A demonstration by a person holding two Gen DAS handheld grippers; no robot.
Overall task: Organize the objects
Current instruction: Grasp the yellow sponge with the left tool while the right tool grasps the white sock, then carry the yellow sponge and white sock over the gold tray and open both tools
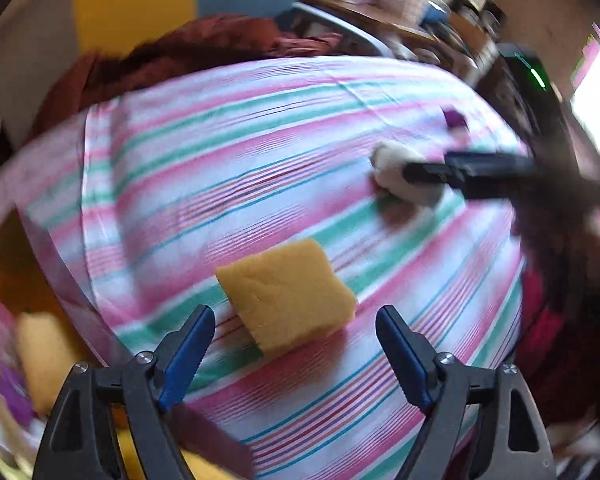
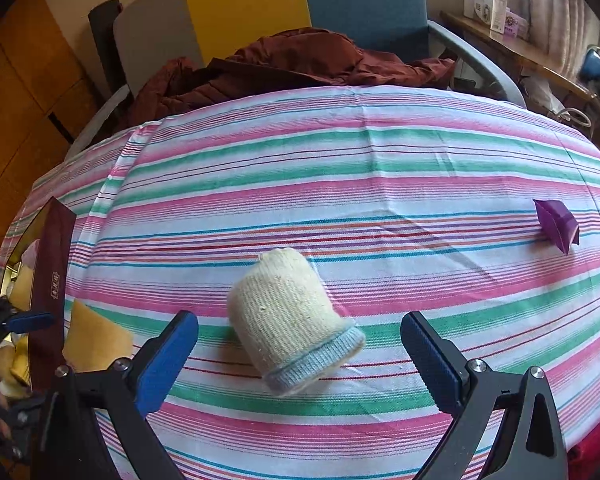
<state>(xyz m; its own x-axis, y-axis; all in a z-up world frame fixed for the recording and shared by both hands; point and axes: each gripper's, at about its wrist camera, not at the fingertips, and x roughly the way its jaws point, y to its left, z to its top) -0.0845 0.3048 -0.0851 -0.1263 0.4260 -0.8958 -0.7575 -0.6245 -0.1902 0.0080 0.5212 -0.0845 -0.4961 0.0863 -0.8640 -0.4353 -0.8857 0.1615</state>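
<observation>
A yellow sponge lies on the striped tablecloth, just ahead of my left gripper. That gripper is open wide and its pads are clear of the sponge. A cream knitted cap with a pale blue rim lies tipped on its side between the fingers of my right gripper, which stands open with a gap on both sides. A purple folded paper boat sits at the far right. The sponge also shows at the left of the right wrist view.
A box with a dark red flap hangs at the table's left edge and holds another yellow sponge and purple pieces. A dark red jacket lies on a chair behind the table. A cluttered shelf runs along the back right.
</observation>
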